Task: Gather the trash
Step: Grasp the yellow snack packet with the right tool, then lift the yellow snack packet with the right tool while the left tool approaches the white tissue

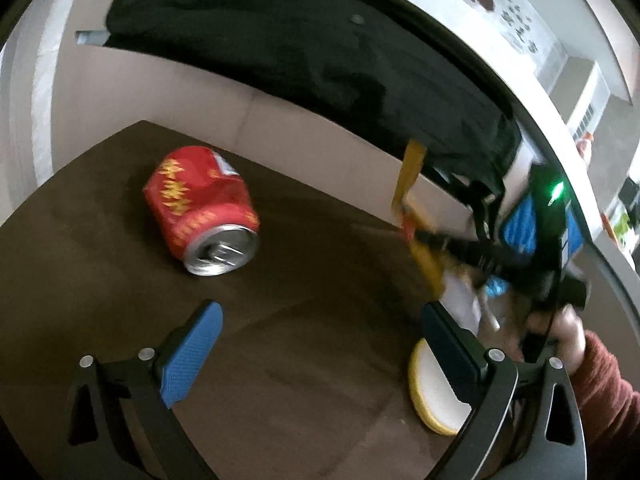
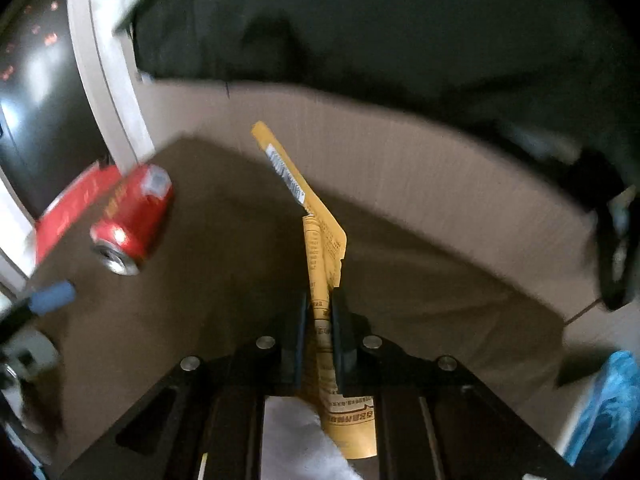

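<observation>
A dented red can [image 1: 202,208] lies on its side on the dark brown table [image 1: 312,344], just ahead of my open, empty left gripper [image 1: 320,344]. It also shows in the right wrist view [image 2: 130,216] at the left. My right gripper [image 2: 320,312] is shut on a yellow wrapper [image 2: 318,248] that sticks up between its fingers. In the left wrist view the right gripper [image 1: 416,236] shows blurred at the right, holding the wrapper [image 1: 410,176] above the table.
A round yellow-rimmed white object [image 1: 434,392] lies on the table beside my left gripper's right finger. A black bag or cloth [image 1: 320,48] hangs behind the table over a beige wall. A white crumpled tissue [image 2: 296,440] lies under the right gripper. Something blue [image 2: 608,404] shows at the far right.
</observation>
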Demonstrator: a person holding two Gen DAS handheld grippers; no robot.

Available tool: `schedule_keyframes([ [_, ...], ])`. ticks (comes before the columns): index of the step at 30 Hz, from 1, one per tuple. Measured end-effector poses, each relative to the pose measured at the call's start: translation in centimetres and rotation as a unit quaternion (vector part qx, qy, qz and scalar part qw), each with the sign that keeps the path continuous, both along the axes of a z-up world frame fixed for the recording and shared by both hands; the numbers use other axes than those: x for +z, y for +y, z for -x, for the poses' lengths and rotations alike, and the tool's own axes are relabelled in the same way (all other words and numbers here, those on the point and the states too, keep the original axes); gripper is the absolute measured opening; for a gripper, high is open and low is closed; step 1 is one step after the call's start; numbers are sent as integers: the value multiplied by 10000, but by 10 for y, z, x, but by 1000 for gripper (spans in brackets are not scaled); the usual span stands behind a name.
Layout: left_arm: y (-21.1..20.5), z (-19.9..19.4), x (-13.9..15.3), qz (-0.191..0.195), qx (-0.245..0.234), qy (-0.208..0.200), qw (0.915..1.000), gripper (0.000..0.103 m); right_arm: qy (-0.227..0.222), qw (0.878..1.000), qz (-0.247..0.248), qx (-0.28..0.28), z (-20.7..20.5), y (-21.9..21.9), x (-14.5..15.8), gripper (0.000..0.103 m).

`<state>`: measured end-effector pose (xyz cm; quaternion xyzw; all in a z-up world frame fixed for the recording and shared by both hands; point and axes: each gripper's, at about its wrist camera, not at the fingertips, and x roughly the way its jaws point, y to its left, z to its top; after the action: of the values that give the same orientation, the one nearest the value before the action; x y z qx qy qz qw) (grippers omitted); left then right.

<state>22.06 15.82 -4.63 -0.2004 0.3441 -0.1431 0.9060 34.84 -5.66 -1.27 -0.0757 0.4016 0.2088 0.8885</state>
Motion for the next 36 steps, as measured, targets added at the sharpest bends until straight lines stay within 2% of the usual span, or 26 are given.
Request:
schedule_keyframes([
  [5,-35,4,-2,17,-407,280,9988,97,-716,9947,-695,-266,12,-39,51,10],
  [7,-49,6,-1,-53,-535,309,9981,97,-882,9885,-1172,-369,16,-61,68,10],
  [9,-62,10,4,-49,-671,286,9973,97,-752,9841,-1563,-386,17,-77,79,10],
  [11,-69,16,12,-25,-815,159,9965,97,-702,9811,-1746,-460,22,-74,84,10],
  [14,-79,25,27,-168,-996,-102,9948,97,-599,9772,-1997,-400,41,-92,86,10],
  [17,-81,27,36,-276,-982,-156,9947,97,-279,9771,-2094,-239,42,-78,68,13],
  [20,-75,30,39,-422,-822,-192,9955,97,22,9810,-1931,-183,40,-65,45,13],
  [21,-71,30,38,-448,-768,-183,9959,97,144,9805,-1954,-170,38,-62,38,17],
  [22,-69,30,37,-434,-738,-153,9962,97,316,9790,-2011,-136,36,-61,33,21],
  [23,-65,30,35,-390,-720,-111,9966,97,559,9763,-2088,-133,31,-59,26,22],
  [26,-60,31,29,-273,-735,-28,9969,97,836,9738,-2105,-215,22,-54,14,22],
  [27,-59,31,27,-267,-749,-16,9968,97,835,9750,-2041,-266,23,-55,11,21],
  [29,-60,30,24,-264,-763,3,9967,97,812,9756,-2009,-353,23,-58,10,14],
  [31,-60,30,22,-229,-786,21,9966,97,770,9729,-2139,-427,23,-64,14,13],
  [33,-59,30,20,-205,-823,24,9964,97,561,9713,-2235,-589,26,-73,24,13],
  [36,-67,30,19,-220,-975,40,9950,97,12,9751,-2085,-750,35,-87,47,13],
])
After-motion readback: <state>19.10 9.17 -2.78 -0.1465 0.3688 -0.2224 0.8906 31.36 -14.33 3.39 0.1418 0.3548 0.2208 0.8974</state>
